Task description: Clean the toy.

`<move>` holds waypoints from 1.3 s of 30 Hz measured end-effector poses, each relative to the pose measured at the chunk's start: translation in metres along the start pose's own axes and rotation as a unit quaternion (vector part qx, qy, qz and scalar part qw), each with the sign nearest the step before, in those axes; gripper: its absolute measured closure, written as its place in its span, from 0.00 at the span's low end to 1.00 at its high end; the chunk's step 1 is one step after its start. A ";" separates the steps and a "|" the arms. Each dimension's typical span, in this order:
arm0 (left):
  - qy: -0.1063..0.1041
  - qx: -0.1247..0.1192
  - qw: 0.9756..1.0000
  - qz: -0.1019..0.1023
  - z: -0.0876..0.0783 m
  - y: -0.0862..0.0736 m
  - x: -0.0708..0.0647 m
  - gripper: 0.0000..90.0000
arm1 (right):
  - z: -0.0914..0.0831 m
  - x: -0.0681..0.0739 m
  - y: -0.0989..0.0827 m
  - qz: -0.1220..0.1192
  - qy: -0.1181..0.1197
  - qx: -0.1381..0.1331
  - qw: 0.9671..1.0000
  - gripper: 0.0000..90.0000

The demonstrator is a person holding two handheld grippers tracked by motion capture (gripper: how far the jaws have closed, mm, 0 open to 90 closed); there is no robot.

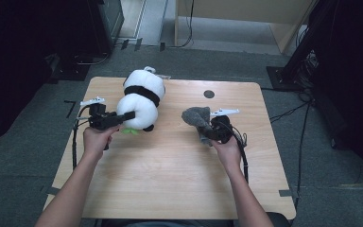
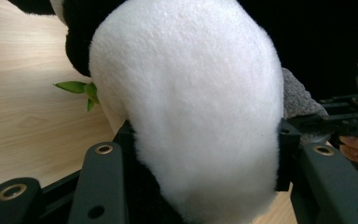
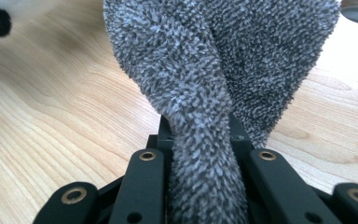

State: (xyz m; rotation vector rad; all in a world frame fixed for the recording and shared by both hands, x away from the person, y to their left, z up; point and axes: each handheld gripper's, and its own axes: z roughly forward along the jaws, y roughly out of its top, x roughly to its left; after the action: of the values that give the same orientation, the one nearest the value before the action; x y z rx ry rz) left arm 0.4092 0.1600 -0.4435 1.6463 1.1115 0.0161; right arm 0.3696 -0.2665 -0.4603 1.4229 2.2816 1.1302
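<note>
Near edge: two forearms come in over the near edge of the table (image 1: 170, 189), one hand behind each claw.
Right claw (image 1: 207, 131): closed tight on a gathered fold of the grey cloth (image 1: 196, 118); in the right gripper view the cloth (image 3: 214, 93) is pinched between the black jaws and twists up from them.
Cloth, place: right of the table's middle, bunched and held at the claw's tip, its loose end toward the far edge. Whether its underside touches the wood I cannot tell.
Left claw (image 1: 128, 116): jaws partly closed and pressing on the white lower body of the toy panda (image 1: 142, 99); in the left gripper view the plush (image 2: 186, 93) bulges between the jaws.
Panda, place: toward the far left corner, lying with its long axis from the far edge toward the near edge, black band across the middle, a green leaf (image 2: 77, 87) by its near end.
Key relation: the cloth lies to the right of the panda, well apart from it across bare wood; the right hand carries it, and the claw points left and away, toward the toy.
Likely step: bringing cloth and panda together, judged from both being gripped.
Far edge: a dark round spot (image 1: 209, 93) on the wood near the far right corner.
</note>
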 end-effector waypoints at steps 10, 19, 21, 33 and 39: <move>0.041 0.006 0.999 -0.016 -0.005 -0.001 0.030 0.53 | 0.003 -0.016 -0.004 0.020 -0.012 0.011 1.000 0.84; 0.043 0.018 0.998 -0.030 -0.001 -0.007 0.041 0.51 | 0.004 -0.035 -0.009 0.037 -0.036 0.017 0.999 0.82; 0.045 0.020 0.998 -0.026 -0.001 -0.007 0.043 0.51 | 0.003 -0.043 -0.011 0.049 -0.043 0.015 0.998 0.82; 0.061 0.036 0.997 0.007 0.002 -0.015 0.055 0.35 | 0.011 -0.059 -0.018 0.073 -0.051 0.027 0.996 0.81; 0.060 0.038 0.997 0.012 0.003 -0.016 0.059 0.22 | 0.014 -0.062 -0.020 0.078 -0.048 0.033 0.995 0.76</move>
State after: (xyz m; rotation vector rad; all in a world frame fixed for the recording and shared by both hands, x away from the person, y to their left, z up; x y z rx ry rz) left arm 0.4334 0.1963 -0.4865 1.7449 1.1962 0.0896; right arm 0.3949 -0.3163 -0.4960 1.6676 2.1929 1.0137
